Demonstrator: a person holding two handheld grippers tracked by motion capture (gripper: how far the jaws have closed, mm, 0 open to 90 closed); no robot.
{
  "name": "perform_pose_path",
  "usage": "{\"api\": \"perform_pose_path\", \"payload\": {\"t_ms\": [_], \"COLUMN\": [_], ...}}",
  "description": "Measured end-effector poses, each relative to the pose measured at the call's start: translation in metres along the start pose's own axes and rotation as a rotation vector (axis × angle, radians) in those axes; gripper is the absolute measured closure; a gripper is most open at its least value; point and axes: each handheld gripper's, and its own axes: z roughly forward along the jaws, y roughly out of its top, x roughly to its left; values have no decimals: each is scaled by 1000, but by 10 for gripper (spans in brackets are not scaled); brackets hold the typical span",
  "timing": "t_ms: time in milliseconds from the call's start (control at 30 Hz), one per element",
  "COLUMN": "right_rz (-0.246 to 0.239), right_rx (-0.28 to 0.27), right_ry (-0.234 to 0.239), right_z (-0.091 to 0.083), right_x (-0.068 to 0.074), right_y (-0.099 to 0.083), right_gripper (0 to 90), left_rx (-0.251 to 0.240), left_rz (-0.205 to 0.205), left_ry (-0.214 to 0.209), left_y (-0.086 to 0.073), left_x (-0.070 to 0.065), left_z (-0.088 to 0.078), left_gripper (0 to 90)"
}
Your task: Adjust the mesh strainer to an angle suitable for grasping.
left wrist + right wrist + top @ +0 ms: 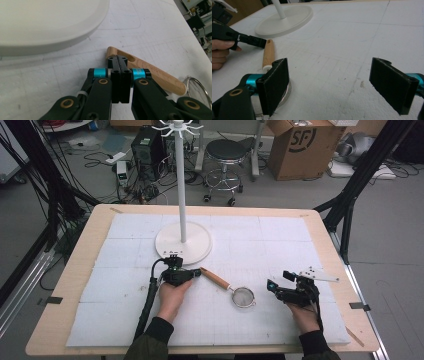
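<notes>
Strainer [235, 291]: lower centre of frame, flat on mat, not yet lifted. Left gripper [196, 274]: jaws together at wooden handle's tip. Right gripper [272, 287]: jaws apart, idle. Stand [183, 242]: hooks unused.

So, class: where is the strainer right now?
In the high view the strainer lies on the table's near middle, between both grippers, its wooden handle end at the left gripper, before the stand's base.

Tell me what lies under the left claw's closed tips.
The left claw, shut, sits over the end of the strainer's wooden handle, beside its hanging slot. The handle part beneath the tips is covered.
</notes>
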Motion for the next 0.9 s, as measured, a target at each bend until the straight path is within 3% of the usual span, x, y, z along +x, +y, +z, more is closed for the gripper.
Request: {"api": "perform_pose_path", "payload": {"t_ms": [167,367,533,633,733,800,900], "right_rz": [-1,-10,-17,0,10,11,19], "right_rx": [7,18,38,29,30,27,21], "right_ry": [2,2,-7,-3,-2,-4,-5], "right_z": [1,0,-4,-7,-10,-12,-13], "right_x": [0,3,5,4,4,2,0], "right_y": [-1,-3,-9,-10,-11,-12,-12], "right_gripper": [158,158,158,157,157,157,157], "left_rx": [-3,9,1,-29,-52,-32,-30], "left_rz": [2,-24,24,24,32,31,61], "left_ry": [0,-19,-38,-50,-59,-55,-57], "left_y": [4,8,6,5,4,3,2], "left_x": [2,4,1,1,1,1,-1], "left_z": [3,7,4,1,-3,-3,-6], "left_gripper": [900,900,900,885,727,575,473]}}
